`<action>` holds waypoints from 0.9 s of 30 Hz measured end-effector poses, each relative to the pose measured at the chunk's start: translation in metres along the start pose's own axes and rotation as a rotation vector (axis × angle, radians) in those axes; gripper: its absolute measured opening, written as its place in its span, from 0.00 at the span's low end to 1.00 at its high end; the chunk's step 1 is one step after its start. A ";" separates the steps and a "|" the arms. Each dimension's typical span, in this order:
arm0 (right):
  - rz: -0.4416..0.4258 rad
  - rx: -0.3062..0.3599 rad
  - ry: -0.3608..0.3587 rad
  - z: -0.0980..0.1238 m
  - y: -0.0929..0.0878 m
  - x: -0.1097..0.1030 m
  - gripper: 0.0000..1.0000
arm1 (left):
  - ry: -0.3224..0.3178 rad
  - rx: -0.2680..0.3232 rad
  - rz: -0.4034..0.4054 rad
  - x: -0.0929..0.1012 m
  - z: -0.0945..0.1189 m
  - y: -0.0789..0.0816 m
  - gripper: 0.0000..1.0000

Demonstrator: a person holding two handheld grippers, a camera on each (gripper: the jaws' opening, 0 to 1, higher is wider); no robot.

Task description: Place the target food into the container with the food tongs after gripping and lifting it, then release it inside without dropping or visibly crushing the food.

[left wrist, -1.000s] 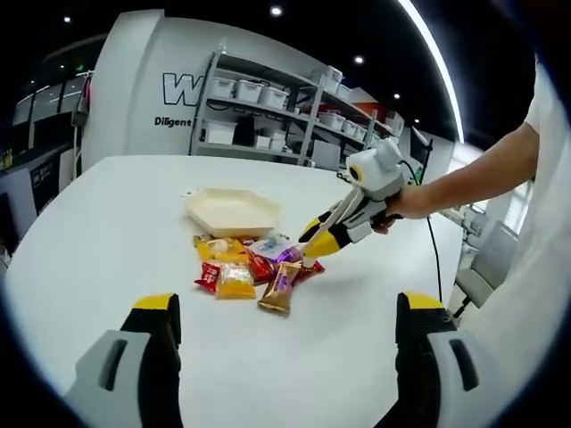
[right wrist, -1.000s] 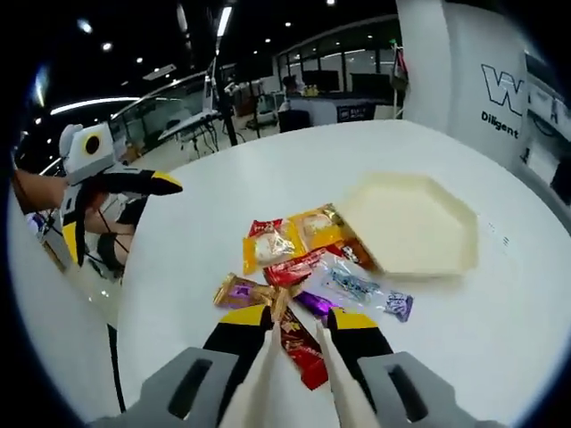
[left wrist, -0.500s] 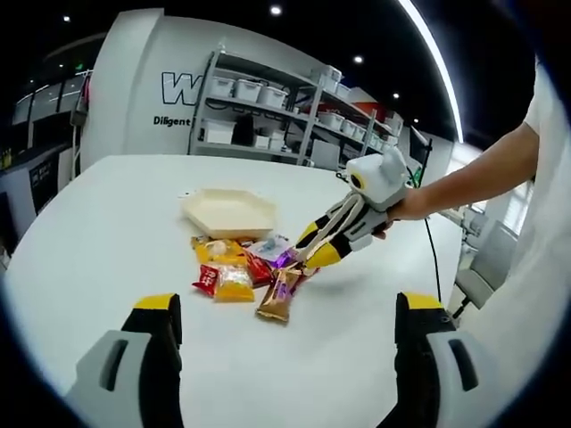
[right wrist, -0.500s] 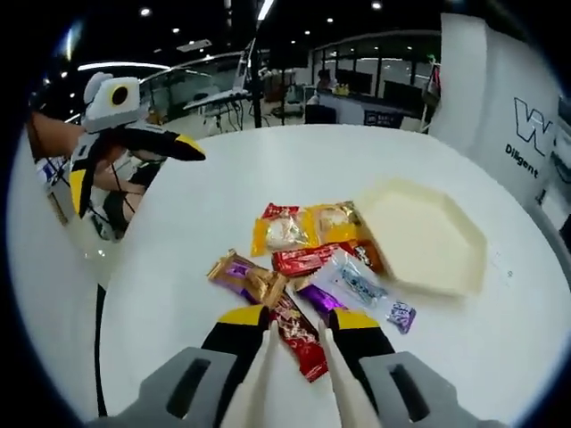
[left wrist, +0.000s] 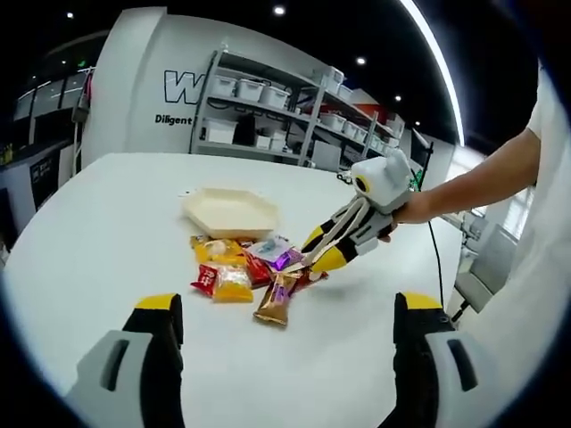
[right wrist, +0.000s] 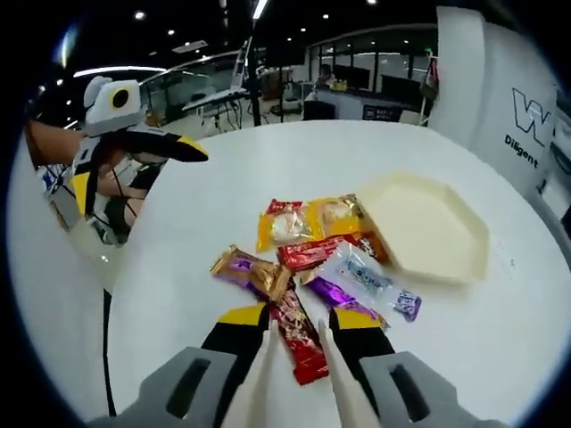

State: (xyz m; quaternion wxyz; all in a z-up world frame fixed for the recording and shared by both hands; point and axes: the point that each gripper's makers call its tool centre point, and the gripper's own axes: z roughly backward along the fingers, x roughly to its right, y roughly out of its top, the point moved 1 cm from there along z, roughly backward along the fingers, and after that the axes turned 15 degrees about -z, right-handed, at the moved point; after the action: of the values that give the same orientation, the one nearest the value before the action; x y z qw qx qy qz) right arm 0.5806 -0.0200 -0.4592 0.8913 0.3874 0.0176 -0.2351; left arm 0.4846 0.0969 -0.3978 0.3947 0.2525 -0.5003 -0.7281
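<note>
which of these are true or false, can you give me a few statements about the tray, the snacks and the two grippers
1. The cream tray holds no snack. True.
2. The right gripper has tongs straddling the dark red packet. True.
3. The left gripper is shut on a packet. False: its jaws stand wide apart with nothing between.
4. The clear blue-print packet lies inside the tray. False: it lies on the white table beside it.
</note>
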 end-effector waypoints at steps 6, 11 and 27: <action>-0.035 -0.008 -0.009 0.010 -0.011 -0.003 0.23 | -0.015 0.003 0.009 0.003 -0.006 0.003 0.95; -0.034 0.018 -0.030 0.009 -0.007 -0.002 0.24 | -0.033 0.013 0.007 0.008 -0.009 0.007 0.95; -0.031 -0.020 -0.045 -0.011 -0.010 -0.002 0.22 | -0.022 0.007 -0.007 0.005 0.002 0.005 0.94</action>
State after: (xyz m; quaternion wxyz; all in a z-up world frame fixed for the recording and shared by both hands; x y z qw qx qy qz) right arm 0.5759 -0.0173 -0.4727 0.8914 0.3730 0.0058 -0.2573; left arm 0.4819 0.0934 -0.3920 0.3857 0.2478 -0.5063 -0.7304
